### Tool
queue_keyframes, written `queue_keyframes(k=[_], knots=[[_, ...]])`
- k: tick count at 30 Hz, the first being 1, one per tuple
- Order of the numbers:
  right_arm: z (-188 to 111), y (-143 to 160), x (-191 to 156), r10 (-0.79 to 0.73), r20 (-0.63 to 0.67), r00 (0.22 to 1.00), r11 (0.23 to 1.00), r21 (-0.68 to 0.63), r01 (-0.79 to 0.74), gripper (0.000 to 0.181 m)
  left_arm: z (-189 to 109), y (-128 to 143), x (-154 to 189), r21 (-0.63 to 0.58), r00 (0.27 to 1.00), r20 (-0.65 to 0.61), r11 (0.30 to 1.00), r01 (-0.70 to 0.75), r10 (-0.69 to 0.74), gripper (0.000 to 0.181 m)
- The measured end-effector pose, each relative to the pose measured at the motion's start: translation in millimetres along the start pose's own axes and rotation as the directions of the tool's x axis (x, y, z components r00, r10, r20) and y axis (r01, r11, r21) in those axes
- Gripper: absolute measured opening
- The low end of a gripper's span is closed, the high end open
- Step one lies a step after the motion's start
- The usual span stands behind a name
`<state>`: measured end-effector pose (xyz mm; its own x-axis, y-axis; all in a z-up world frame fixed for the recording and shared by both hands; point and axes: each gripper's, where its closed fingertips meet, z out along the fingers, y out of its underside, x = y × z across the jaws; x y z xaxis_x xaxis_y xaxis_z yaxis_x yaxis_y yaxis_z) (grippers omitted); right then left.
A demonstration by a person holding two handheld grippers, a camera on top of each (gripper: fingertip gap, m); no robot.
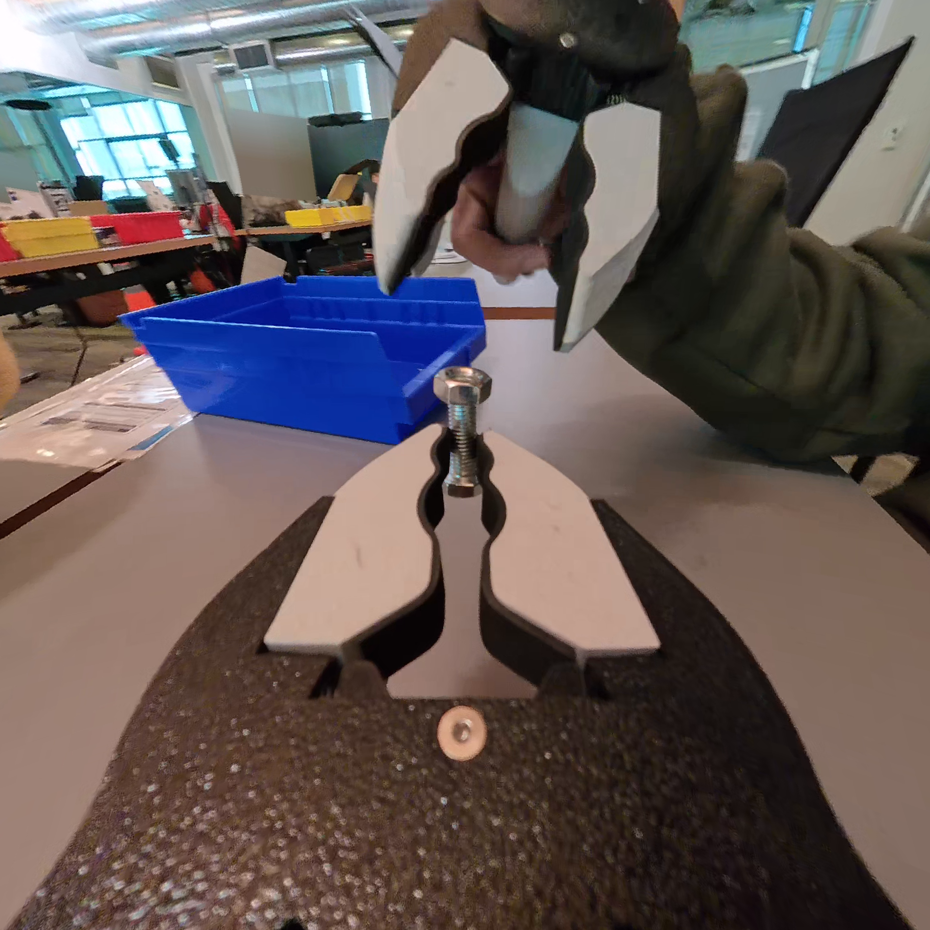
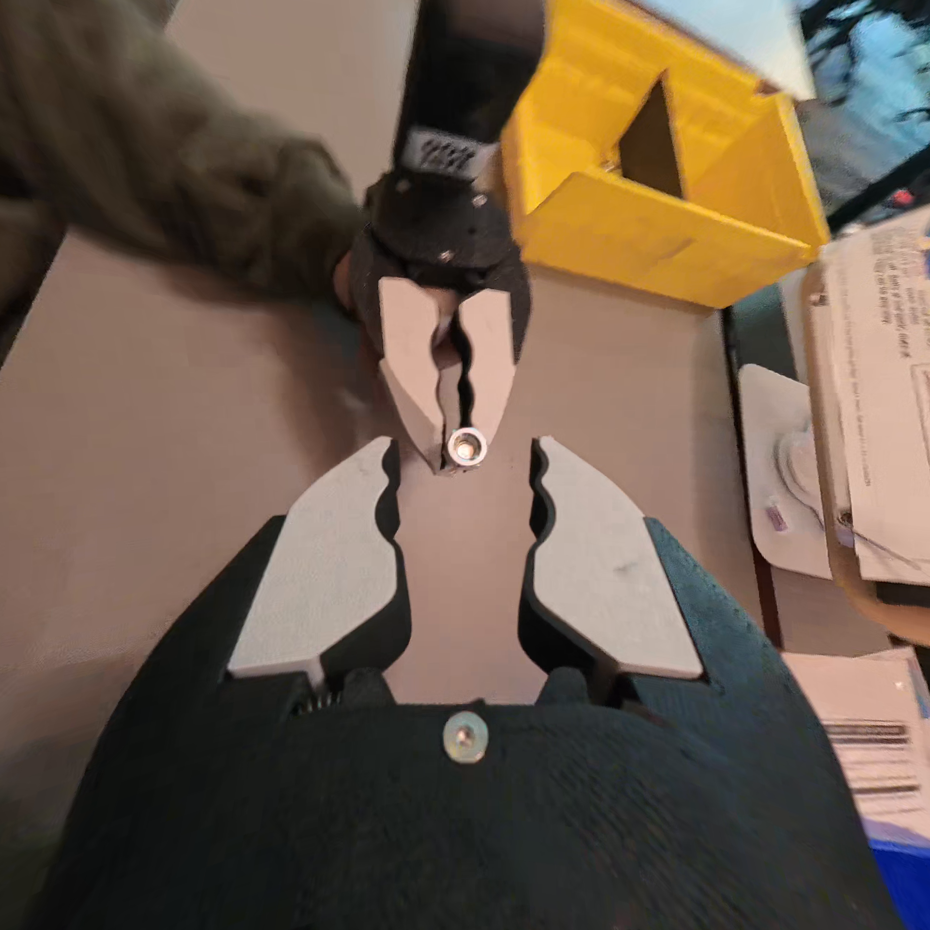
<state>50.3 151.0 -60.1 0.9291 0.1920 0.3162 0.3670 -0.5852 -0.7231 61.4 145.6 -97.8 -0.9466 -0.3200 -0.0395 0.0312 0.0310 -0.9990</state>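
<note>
We see a grey table (image 1: 654, 503) under both grippers. Largest item on it is a blue bin (image 1: 302, 362) at the far left in the left wrist view, open top, contents not visible. A yellow bin (image 2: 654, 201) sits at the far right in the right wrist view, blurred. Printed papers (image 1: 100, 417) lie flat beside the blue bin; more papers and packets (image 2: 880, 402) are stacked at the table's right edge.

A person's olive sleeve (image 1: 755, 327) runs in from the right, hand wrapped around the right gripper's handle.

Right gripper (image 2: 465, 450): claw wide, nothing between the fingers. In the left wrist view it hangs above the bolt, tips pointing down, clear of it.

Left gripper (image 1: 463, 443): claw narrow, clamped on a silver hex bolt (image 1: 463, 428). Bolt is upright, head on top, shank pinched between the wavy black pads near the fingertips. We can't tell whether its lower end touches the table. From the right wrist view we look straight down on the bolt head (image 2: 468, 445).
</note>
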Motion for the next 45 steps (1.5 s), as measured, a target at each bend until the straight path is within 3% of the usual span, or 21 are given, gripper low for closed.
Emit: queue_keyframes(k=[1, 4, 6, 8, 12, 21, 29, 34, 40, 45], knots=[[-0.4, -2.4, 10.8, 0.060, -0.070, 0.996, 0.996, 0.063, -0.056, 0.056, -1.2, -1.1, -3.9, 0.008, 1.000, 0.021, 1.000, 0.015, -0.015, 0.009], [-3.4, -6.2, 34.1, 0.285, -0.260, 0.923, 0.922, 0.338, -0.190, 0.061, -3.7, -3.2, -11.9, 0.016, 0.996, 0.068, 0.999, 0.051, -0.052, 0.009], [-4.6, -3.2, 31.3, 0.410, -0.280, 0.868, 0.825, 0.519, -0.222, 0.053, -3.5, -3.6, -13.4, 0.013, 0.995, 0.082, 0.998, 0.062, -0.063, 0.009], [-5.1, 4.1, 24.5, 0.465, -0.301, 0.832, 0.761, 0.616, -0.202, 0.045, -2.4, -2.8, -12.2, 0.008, 0.995, 0.078, 0.998, 0.069, -0.069, 0.009], [4.4, 10.3, 15.1, 0.402, -0.349, 0.847, 0.815, 0.558, -0.156, 0.046, 1.1, -3.1, -4.5, 0.008, 0.998, 0.041, 0.999, 0.044, -0.045, 0.009], [10.6, 7.5, 11.3, 0.436, -0.280, 0.855, 0.779, 0.593, -0.203, 0.030, 6.5, 1.1, 5.2, -0.031, 1.000, 0.006, 0.999, -0.018, 0.018, 0.009], [14.3, 8.4, 7.2, 0.414, -0.262, 0.872, 0.792, 0.577, -0.202, 0.018, 6.5, 1.4, 4.6, -0.021, 1.000, 0.004, 1.000, 0.001, -0.001, 0.009], [13.5, 4.8, 9.5, 0.457, -0.236, 0.857, 0.746, 0.626, -0.226, 0.018, 3.8, -3.5, 3.4, 0.015, 1.000, 0.009, 1.000, -0.007, 0.007, 0.009], [5.2, -8.3, 11.3, 0.545, -0.135, 0.828, 0.592, 0.760, -0.266, 0.018, 1.4, -15.5, 5.9, 0.107, 0.999, -0.014, 0.994, 0.036, -0.035, 0.009], [6.4, -5.8, 11.5, 0.520, -0.189, 0.833, 0.640, 0.732, -0.233, 0.018, 2.7, -14.0, 5.2, 0.100, 0.999, -0.006, 0.994, 0.038, -0.037, 0.009]])
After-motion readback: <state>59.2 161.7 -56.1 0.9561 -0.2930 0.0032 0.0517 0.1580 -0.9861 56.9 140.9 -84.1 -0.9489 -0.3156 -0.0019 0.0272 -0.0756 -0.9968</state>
